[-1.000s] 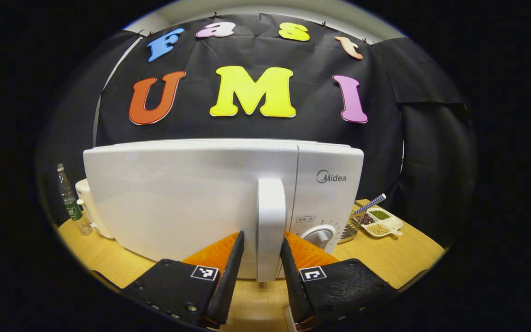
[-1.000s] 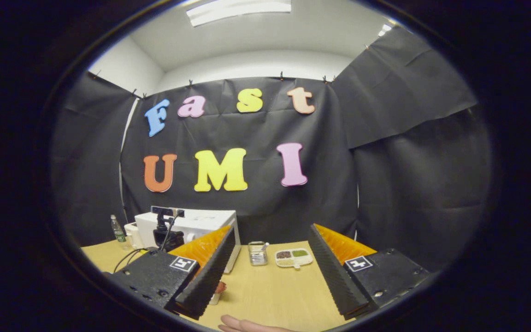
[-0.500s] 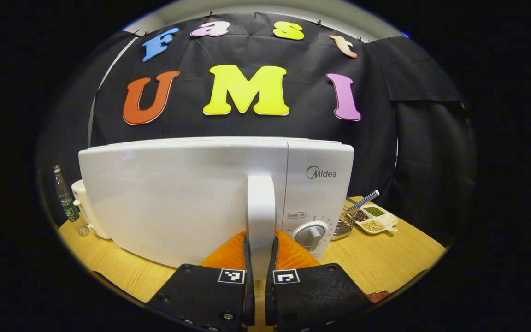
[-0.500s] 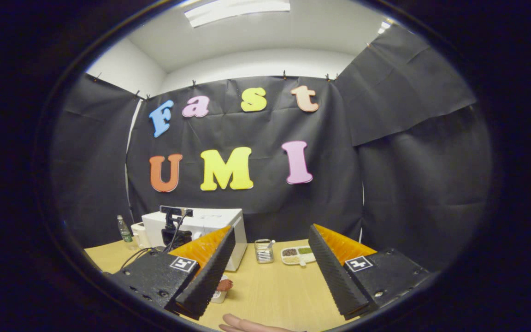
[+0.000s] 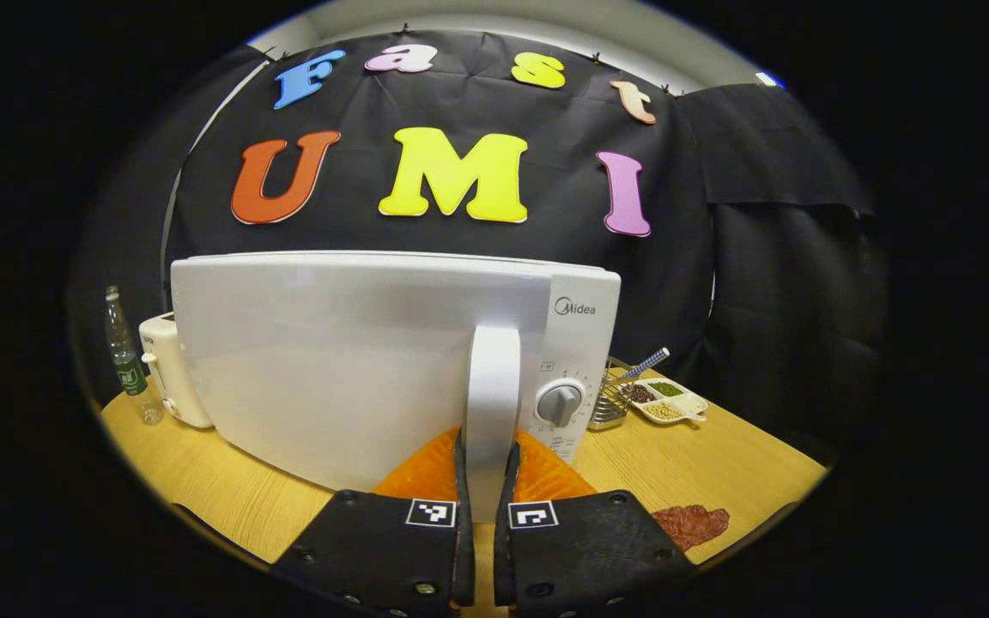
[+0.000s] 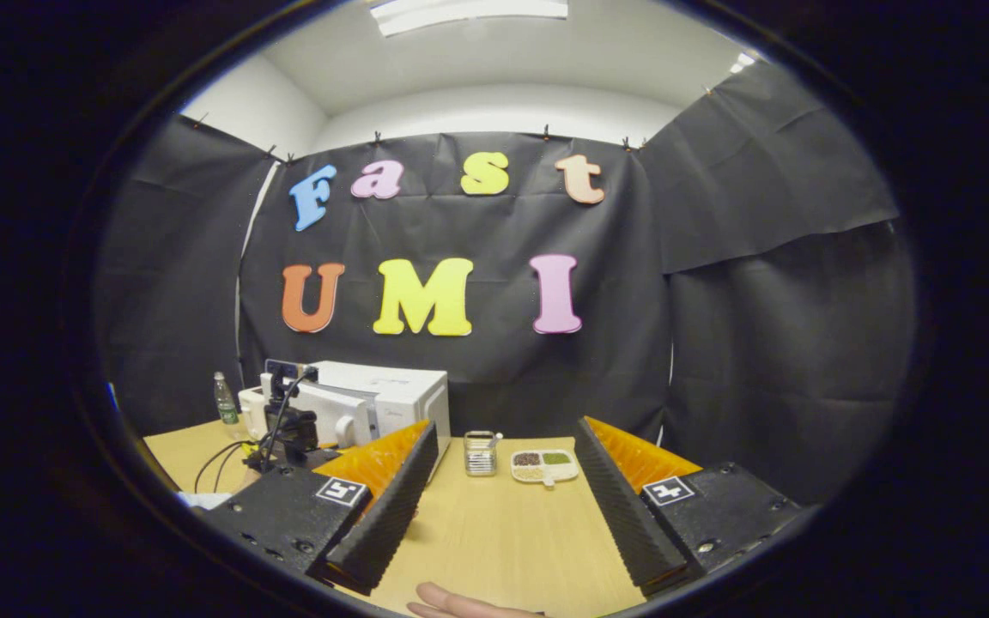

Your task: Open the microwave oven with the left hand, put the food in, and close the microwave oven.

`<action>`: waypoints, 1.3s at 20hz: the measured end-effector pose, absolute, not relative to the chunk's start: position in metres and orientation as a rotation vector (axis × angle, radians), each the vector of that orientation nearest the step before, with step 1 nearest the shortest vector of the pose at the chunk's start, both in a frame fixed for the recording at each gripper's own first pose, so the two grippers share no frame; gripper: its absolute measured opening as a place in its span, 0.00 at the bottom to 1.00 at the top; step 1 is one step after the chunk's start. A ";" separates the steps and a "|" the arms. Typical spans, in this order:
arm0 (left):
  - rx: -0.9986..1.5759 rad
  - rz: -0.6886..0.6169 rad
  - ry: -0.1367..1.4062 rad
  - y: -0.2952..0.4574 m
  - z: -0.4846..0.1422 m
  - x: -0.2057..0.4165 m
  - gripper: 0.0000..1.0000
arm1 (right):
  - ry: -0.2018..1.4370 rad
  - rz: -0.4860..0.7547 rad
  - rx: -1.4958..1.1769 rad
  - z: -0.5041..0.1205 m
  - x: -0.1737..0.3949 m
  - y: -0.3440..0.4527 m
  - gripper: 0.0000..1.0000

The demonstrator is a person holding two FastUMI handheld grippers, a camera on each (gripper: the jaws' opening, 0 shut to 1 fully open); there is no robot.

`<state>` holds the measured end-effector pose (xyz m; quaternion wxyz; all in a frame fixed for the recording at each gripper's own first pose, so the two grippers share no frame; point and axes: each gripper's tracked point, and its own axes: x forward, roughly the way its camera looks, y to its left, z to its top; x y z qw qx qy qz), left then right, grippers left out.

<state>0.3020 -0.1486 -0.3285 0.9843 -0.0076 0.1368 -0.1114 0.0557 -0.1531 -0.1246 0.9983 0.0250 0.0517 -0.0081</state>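
Left gripper (image 5: 484, 468): both fingers pressed on the lower part of the white vertical door handle (image 5: 492, 403), one on each side, gap narrow.
Door (image 5: 348, 360): white, swung slightly ajar from the microwave oven (image 5: 576, 343); in the right gripper view the door (image 6: 323, 412) stands angled out from the body (image 6: 391, 396).
Control panel: just right of the handle, with a grey round knob (image 5: 559, 402).
Food (image 5: 690, 524): a flat reddish piece lying on the wooden table (image 5: 718, 463), in front of and to the right of the oven, apart from it.
Right gripper (image 6: 499, 481): fingers spread wide, holding nothing, above the table (image 6: 494, 532). A fingertip of a hand (image 6: 460, 603) shows at the lower edge.
Far items, right of the oven: wire holder (image 5: 608, 403) with a patterned stick (image 5: 649, 364); divided white dish (image 5: 664, 402) with beans in separate compartments.
Far items, left of the oven: white appliance (image 5: 166, 378); clear bottle (image 5: 127, 365) beside it.
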 end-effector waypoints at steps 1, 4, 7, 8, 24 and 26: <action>-0.013 -0.242 0.267 -0.145 -0.328 0.294 0.08 | 0.104 -0.005 0.060 -0.124 0.054 -0.146 1.00; -0.037 -0.276 0.264 -0.131 -0.325 0.267 0.08 | 0.115 0.044 0.063 -0.119 0.049 -0.115 0.94; -0.028 -0.268 0.250 -0.110 -0.319 0.235 0.08 | 0.131 0.070 0.041 -0.117 0.036 -0.095 1.00; -0.026 -0.260 0.246 -0.102 -0.319 0.225 0.08 | 0.130 0.072 0.033 -0.115 0.031 -0.090 1.00; -0.024 -0.115 0.180 0.111 -0.305 0.115 0.07 | 0.224 0.114 -0.033 -0.141 0.006 -0.042 0.94; -0.015 -0.061 0.190 0.147 -0.306 0.112 0.07 | 0.239 0.110 -0.054 -0.151 0.012 -0.041 1.00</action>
